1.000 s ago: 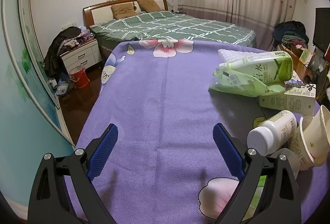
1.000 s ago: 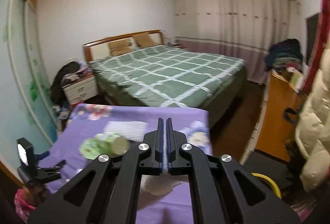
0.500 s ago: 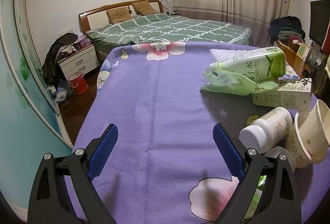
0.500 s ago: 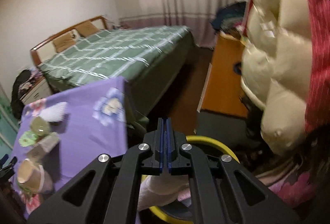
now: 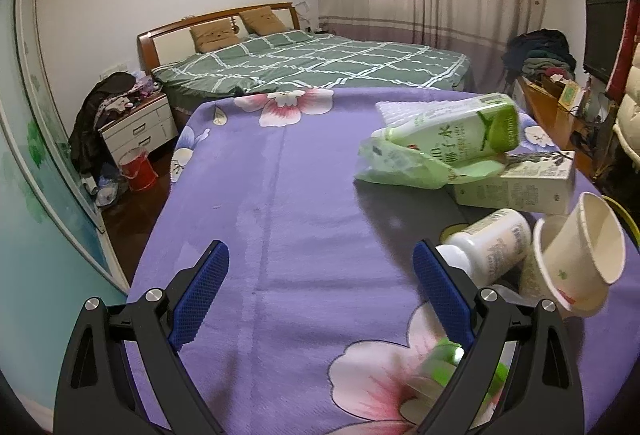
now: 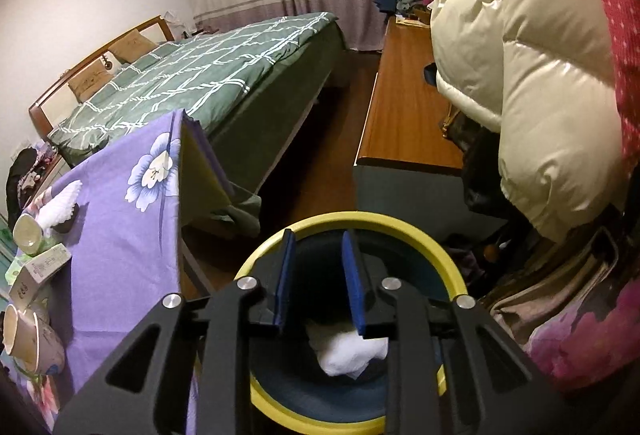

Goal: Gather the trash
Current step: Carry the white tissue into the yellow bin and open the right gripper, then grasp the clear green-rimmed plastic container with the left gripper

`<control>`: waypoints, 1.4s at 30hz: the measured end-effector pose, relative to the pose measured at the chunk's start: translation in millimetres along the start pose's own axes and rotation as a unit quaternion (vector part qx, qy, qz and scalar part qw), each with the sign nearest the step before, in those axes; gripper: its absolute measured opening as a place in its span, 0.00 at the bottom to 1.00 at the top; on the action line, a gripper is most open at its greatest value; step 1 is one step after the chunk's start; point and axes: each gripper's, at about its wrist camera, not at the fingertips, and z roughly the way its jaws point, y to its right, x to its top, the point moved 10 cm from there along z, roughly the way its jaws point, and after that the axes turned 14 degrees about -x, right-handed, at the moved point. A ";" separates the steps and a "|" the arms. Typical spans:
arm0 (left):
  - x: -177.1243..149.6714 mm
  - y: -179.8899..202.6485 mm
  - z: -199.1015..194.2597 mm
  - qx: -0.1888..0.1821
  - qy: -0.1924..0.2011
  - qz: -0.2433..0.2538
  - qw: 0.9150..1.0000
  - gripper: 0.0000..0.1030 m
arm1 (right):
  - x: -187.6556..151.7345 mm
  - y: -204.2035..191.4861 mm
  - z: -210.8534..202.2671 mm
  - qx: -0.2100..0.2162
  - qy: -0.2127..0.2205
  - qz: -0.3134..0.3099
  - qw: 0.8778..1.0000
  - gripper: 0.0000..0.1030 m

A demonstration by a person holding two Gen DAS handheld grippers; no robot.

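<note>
Now, left wrist view: left tool gapes wide and empty above the purple bench; white bottle, paper cups, carton lie to its right.
Right wrist view: right tool is opening over the yellow-rimmed bin; white tissue wad, seemingly freed, sits below the pads.

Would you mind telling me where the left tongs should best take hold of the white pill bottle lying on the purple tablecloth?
Grip the white pill bottle across its round body, just behind the cap. It lies on its side, cap pointing toward the left tongs, so come from above with the fingers straddling its width. The paper cups crowd its far side, so keep toward the cap end.
</note>
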 end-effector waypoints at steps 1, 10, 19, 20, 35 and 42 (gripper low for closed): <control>-0.3 2.6 -0.9 -0.005 -0.001 0.003 1.000 0.89 | -2.1 -1.9 -0.7 0.003 0.000 0.000 1.000 0.26; -18.7 30.0 -14.2 -0.057 -0.021 0.022 0.998 0.89 | -13.9 -23.7 -0.5 0.030 -0.010 -0.002 0.999 0.29; -33.7 75.3 -32.2 -0.116 -0.034 0.040 0.992 0.89 | -15.0 -33.7 -7.8 0.044 -0.007 -0.008 0.999 0.29; -34.8 80.0 -32.7 -0.122 -0.036 0.044 0.991 0.89 | -15.5 -34.4 -7.8 0.046 -0.007 -0.008 0.999 0.29; -57.7 95.0 4.9 -0.162 -0.092 0.050 0.981 0.77 | -19.5 -34.4 -8.1 0.053 -0.011 -0.007 0.998 0.29; -57.2 95.3 6.5 -0.171 -0.096 0.046 0.980 0.61 | -23.5 -38.9 -7.7 0.063 -0.013 -0.010 0.998 0.29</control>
